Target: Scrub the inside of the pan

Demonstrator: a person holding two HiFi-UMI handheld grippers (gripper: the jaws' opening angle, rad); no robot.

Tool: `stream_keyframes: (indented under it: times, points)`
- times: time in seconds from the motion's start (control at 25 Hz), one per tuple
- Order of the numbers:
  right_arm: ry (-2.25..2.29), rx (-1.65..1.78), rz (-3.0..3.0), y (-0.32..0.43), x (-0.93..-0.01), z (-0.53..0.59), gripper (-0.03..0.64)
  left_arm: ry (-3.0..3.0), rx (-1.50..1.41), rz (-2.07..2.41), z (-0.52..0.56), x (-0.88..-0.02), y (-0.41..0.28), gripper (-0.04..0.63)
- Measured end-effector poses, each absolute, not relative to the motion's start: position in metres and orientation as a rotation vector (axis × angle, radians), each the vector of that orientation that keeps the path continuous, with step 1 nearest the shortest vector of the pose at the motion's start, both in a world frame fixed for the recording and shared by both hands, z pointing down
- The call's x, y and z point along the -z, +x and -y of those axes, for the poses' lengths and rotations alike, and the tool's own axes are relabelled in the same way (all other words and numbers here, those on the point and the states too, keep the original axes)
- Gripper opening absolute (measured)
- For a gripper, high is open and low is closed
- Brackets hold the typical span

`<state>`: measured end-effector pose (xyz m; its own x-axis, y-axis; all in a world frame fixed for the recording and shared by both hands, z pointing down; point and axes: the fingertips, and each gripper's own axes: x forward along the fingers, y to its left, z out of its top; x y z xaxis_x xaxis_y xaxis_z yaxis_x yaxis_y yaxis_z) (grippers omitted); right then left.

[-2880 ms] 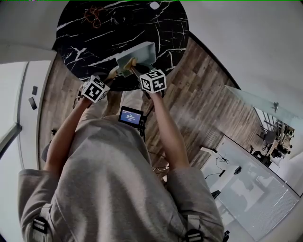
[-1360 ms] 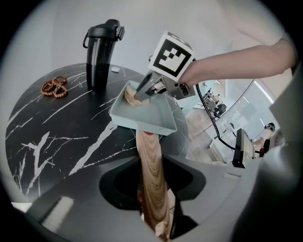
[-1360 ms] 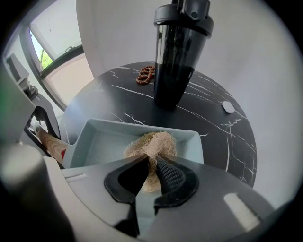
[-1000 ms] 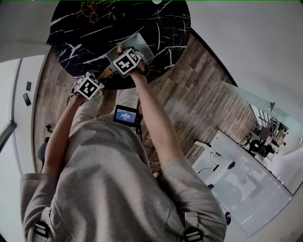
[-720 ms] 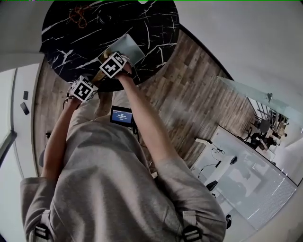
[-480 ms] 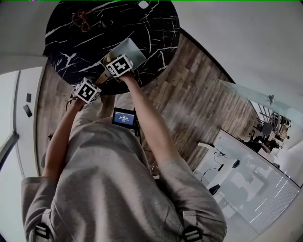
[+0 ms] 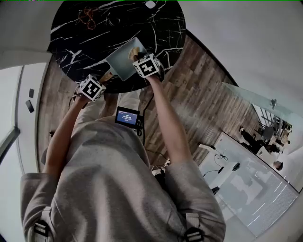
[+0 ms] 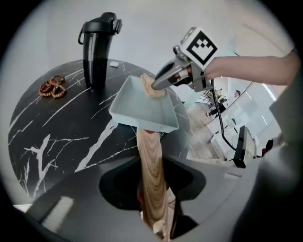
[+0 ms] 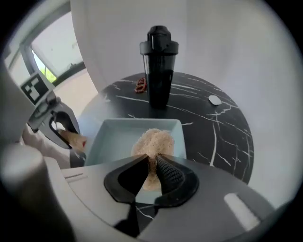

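A pale blue-grey rectangular pan (image 7: pixel 121 61) (image 8: pixel 142 108) (image 9: pixel 113 139) sits near the front edge of a round black marble table (image 7: pixel 90 42). Its wooden handle (image 8: pixel 150 170) (image 7: pixel 107 75) runs back between the jaws of my left gripper (image 8: pixel 151 208) (image 7: pixel 104 78), which is shut on it. My right gripper (image 9: pixel 152 170) (image 7: pixel 136 54) (image 8: pixel 158 84) pinches a beige fibrous scrubber (image 9: pixel 152 141) (image 8: pixel 150 89) (image 7: pixel 133 51) against the pan's inside, toward its right side. Its jaws are opening slightly, with the scrubber still between the pads.
A tall black bottle (image 8: pixel 97 47) (image 9: pixel 159 66) stands behind the pan. Brown beads (image 8: pixel 52 86) (image 9: pixel 140 85) (image 7: pixel 87 18) lie at the far left of the table, and a small white object (image 9: pixel 214 99) (image 7: pixel 151 4) at the far right. Wooden floor (image 7: pixel 189 90) surrounds the table.
My right gripper has swept the scrubber from the left part of the pan across to its right side. The left gripper has kept its hold on the handle.
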<state>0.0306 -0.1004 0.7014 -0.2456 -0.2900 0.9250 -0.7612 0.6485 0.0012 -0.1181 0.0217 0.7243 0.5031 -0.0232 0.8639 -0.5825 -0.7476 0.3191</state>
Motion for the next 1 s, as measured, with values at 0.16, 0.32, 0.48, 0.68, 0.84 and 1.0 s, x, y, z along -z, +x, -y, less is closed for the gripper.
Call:
stream_keyframes:
  times: [0.16,0.32,0.48,0.68,0.84,1.0]
  points:
    - [0.787,-0.492,1.712,0.052,-0.723,0.098,0.067,2.135,-1.217,0.488,-0.026,-0.725,-0.117,0.141]
    - [0.765,-0.473,1.679,0.043,-0.738,0.096,0.066,2.124,-1.222,0.481,-0.027,-0.731,-0.116,0.141]
    - [0.775,-0.538,1.695,0.034,-0.74,0.092,0.064,2.157,-1.255,0.523,-0.017,-0.725,-0.121,0.141]
    - [0.712,-0.54,1.725,0.006,-0.741,0.067,0.063,2.147,-1.257,0.522,-0.018,-0.725,-0.12,0.141]
    - [0.658,-0.542,1.758,-0.017,-0.742,0.047,0.061,2.146,-1.268,0.528,-0.017,-0.727,-0.121,0.141]
    - [0.615,-0.569,1.782,-0.035,-0.742,0.032,0.061,2.123,-1.258,0.518,-0.022,-0.732,-0.122,0.141]
